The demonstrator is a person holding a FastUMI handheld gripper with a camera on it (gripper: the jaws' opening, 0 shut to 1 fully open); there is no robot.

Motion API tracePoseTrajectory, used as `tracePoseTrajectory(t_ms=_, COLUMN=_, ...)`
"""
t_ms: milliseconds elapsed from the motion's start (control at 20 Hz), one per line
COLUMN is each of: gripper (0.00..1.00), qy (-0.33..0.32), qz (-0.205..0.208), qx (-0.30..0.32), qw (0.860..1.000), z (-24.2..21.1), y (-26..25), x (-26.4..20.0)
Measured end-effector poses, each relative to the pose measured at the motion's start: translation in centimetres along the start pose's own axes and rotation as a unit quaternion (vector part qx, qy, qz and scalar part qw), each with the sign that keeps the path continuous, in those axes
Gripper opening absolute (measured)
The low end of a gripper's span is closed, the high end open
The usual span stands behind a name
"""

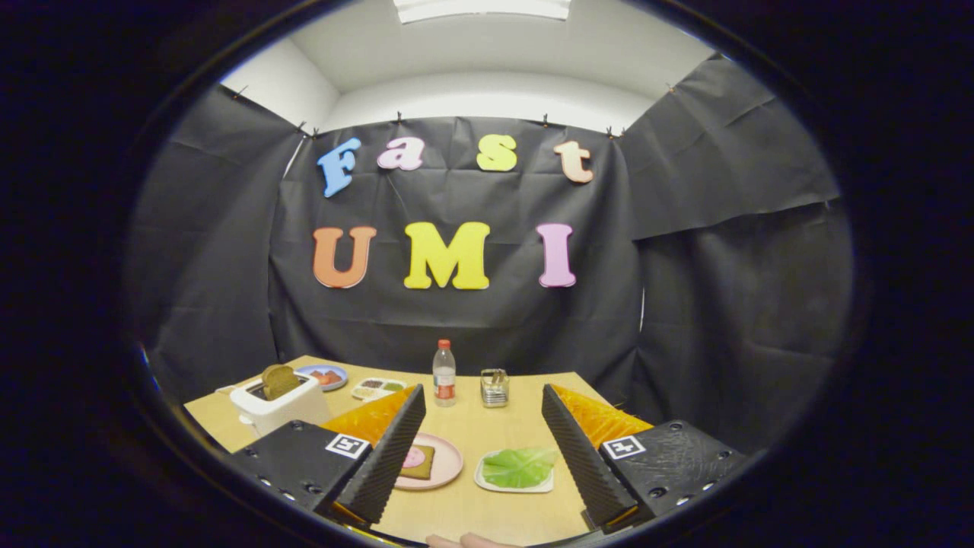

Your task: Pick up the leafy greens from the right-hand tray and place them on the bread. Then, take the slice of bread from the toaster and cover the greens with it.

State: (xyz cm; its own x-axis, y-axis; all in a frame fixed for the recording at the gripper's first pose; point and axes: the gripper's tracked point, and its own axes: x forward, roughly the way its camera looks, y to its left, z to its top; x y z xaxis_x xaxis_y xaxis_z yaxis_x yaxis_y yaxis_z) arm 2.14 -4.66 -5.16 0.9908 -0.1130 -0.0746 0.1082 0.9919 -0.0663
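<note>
My gripper (483,407) is open, its two black ribbed fingers (388,453) spread wide above the wooden table (487,426) with nothing between them. Down between the fingers, the leafy greens (520,466) lie on a small white tray (487,479) close to the right finger. Left of that tray a pink plate (450,464) carries a slice of bread (421,461) with a pink topping, partly hidden by the left finger. Beyond the left finger a white toaster (278,411) stands with a brown bread slice (279,380) sticking up out of it.
A clear bottle with a red cap (444,373) and a small metal holder (494,387) stand at the table's far side. A blue plate (326,376) and a white divided tray (378,389) sit behind the toaster. Fingertips of a hand (468,541) show at the near edge.
</note>
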Motion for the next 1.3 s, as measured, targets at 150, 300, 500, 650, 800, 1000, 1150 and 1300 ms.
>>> tracePoseTrajectory(t_ms=150, gripper=0.95, qy=0.033, qz=-0.010, qx=0.009, qw=0.999, z=-2.2, y=-1.8, x=2.0)
tracePoseTrajectory(t_ms=300, gripper=0.95, qy=0.070, qz=-0.026, qx=0.006, qw=0.997, z=-4.5, y=-3.9, x=4.6)
tracePoseTrajectory(t_ms=500, gripper=0.95, qy=0.124, qz=-0.042, qx=-0.001, qw=0.991, z=-8.0, y=-5.9, x=8.2)
tracePoseTrajectory(t_ms=650, gripper=0.95, qy=0.153, qz=-0.054, qx=0.002, qw=0.987, z=-10.2, y=-7.4, x=10.7)
tracePoseTrajectory(t_ms=800, gripper=0.95, qy=0.188, qz=-0.061, qx=0.012, qw=0.980, z=-12.7, y=-8.8, x=13.1)
tracePoseTrajectory(t_ms=1000, gripper=0.95, qy=0.237, qz=-0.060, qx=0.034, qw=0.969, z=-16.2, y=-10.1, x=16.1)
tracePoseTrajectory(t_ms=1150, gripper=0.95, qy=0.279, qz=-0.059, qx=0.042, qw=0.958, z=-19.0, y=-10.7, x=17.8)
tracePoseTrajectory(t_ms=1300, gripper=0.95, qy=0.312, qz=-0.057, qx=0.052, qw=0.947, z=-21.2, y=-11.0, x=18.9)
